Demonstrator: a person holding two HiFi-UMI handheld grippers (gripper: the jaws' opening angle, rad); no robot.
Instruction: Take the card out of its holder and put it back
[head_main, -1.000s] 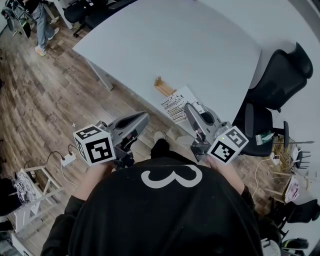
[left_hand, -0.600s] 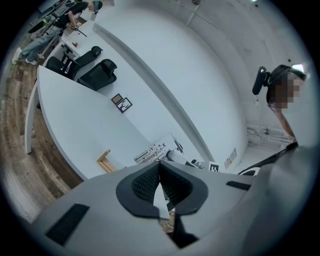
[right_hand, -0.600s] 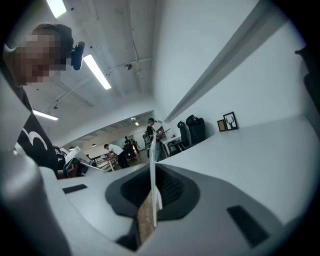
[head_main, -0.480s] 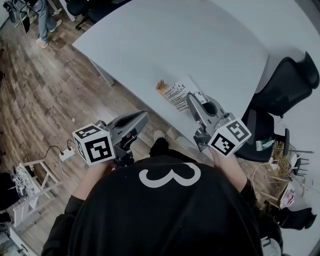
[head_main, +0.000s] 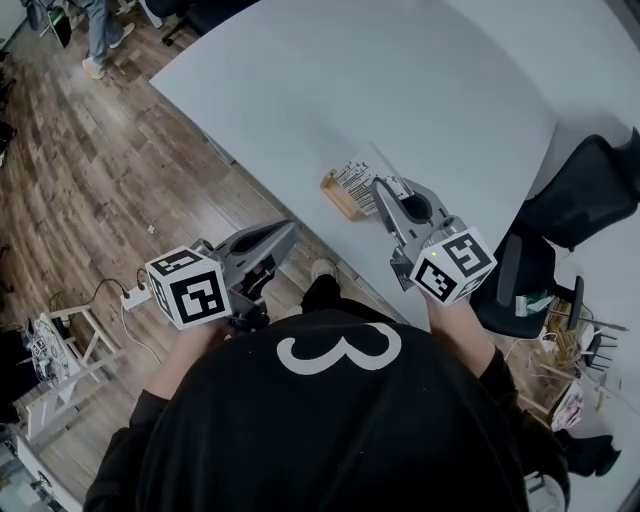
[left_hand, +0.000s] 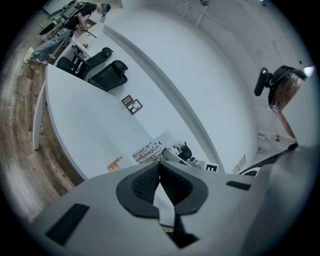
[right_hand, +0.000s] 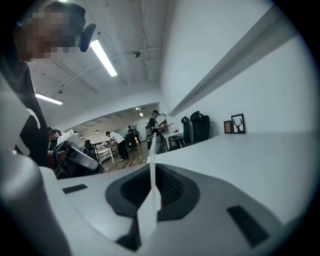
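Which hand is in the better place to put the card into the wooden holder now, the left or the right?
Right. The right tool is shut on the card, just beside the holder. The left tool is empty and not over the table.

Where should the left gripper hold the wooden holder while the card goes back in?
Probably across its free left end, coming in from the left. The wooden holder lies low and long on the table, and the right gripper, shut on the card, crowds its other end.
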